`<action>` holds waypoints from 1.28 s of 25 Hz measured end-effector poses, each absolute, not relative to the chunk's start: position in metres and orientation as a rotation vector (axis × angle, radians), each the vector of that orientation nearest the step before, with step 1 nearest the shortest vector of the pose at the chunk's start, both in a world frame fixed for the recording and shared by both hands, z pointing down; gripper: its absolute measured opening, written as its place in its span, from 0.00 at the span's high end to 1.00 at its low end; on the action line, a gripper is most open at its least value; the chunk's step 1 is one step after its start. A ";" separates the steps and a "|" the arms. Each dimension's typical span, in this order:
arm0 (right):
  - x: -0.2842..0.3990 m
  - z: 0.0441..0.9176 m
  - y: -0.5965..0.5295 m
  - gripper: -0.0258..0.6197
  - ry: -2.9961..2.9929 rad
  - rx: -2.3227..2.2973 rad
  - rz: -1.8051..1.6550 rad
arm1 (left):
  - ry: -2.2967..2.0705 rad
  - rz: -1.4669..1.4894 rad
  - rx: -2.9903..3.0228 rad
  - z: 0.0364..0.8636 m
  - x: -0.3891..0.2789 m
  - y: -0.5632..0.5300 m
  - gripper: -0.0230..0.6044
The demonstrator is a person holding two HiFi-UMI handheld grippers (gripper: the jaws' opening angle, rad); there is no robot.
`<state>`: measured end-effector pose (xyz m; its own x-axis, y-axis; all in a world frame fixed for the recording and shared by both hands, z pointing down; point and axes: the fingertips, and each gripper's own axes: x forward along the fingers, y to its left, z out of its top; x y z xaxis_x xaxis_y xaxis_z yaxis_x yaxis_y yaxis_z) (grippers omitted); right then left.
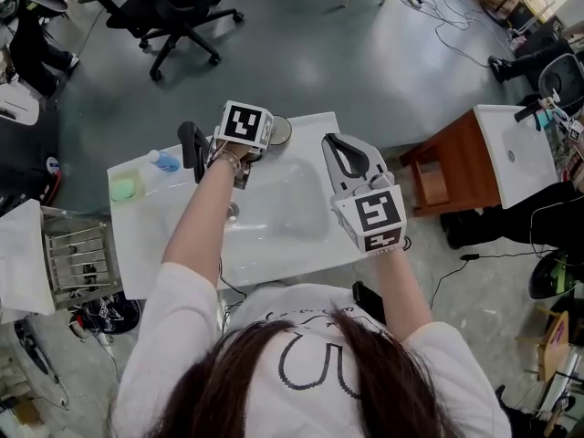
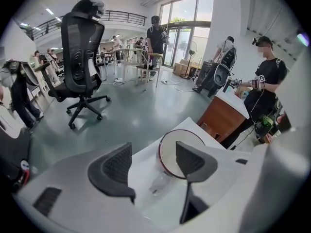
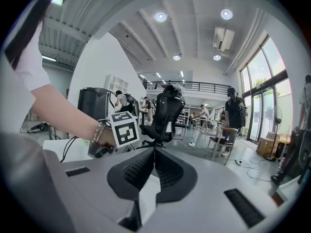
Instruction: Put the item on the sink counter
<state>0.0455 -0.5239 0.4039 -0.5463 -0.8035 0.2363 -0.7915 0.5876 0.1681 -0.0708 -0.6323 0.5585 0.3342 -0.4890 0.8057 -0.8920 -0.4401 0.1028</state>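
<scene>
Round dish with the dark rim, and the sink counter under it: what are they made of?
Round dish: probably glazed ceramic, white and smooth with a dark red rim; could be plastic. Sink counter: looks like glossy white ceramic, since light glints off it.

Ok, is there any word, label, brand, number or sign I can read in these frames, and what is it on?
No text reads clearly in any view.
Shirt print: dark outlined shapes, partly covered by hair, not readable.
Left marker cube and right marker cube: black-and-white square patterns only, no letters or digits.
Blue bottle on the counter: any label is too small to read.
</scene>
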 end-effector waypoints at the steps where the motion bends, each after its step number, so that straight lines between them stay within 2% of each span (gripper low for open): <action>1: 0.045 0.403 -0.523 0.91 -2.538 1.306 -0.057 | -1.210 0.959 2.068 0.555 -0.071 -0.631 0.52; 20: 0.052 0.371 -0.479 0.91 -2.586 1.366 -0.043 | -1.370 0.682 2.251 0.454 -0.079 -0.559 0.52; 32: 0.044 0.338 -0.405 0.91 -2.618 1.332 -0.159 | -1.711 0.412 2.421 0.382 -0.104 -0.466 0.74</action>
<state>0.0440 -0.4047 0.3385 -0.5743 -0.8085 0.1285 -0.7871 0.5884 0.1851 -0.1045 -0.4663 0.3820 0.3123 -0.8993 0.3061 -0.9400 -0.3391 -0.0372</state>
